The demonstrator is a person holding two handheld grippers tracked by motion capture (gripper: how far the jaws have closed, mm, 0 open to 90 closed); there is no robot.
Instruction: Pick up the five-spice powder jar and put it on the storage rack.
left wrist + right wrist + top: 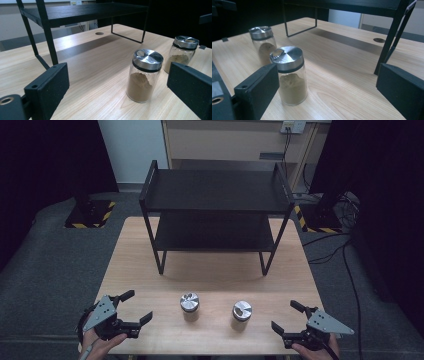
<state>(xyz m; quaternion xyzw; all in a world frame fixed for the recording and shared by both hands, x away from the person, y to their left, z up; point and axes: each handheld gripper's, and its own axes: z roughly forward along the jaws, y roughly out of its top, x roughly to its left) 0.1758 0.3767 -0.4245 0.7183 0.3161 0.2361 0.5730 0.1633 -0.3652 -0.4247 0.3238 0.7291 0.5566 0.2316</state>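
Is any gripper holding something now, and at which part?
Nothing is held. The left gripper and right gripper are open, apart from the two spice jars.

Both tongs, left and right, have black blocky jaws and grey three-cornered plates.

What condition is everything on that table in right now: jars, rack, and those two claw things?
Left jar: upright, lid on, partly filled with brown powder, untouched.
Right jar: upright, lid on, partly filled with brown powder, untouched.
Black rack: standing on the table, both shelves bare.
Left gripper: open, holding nothing.
Right gripper: open, holding nothing.
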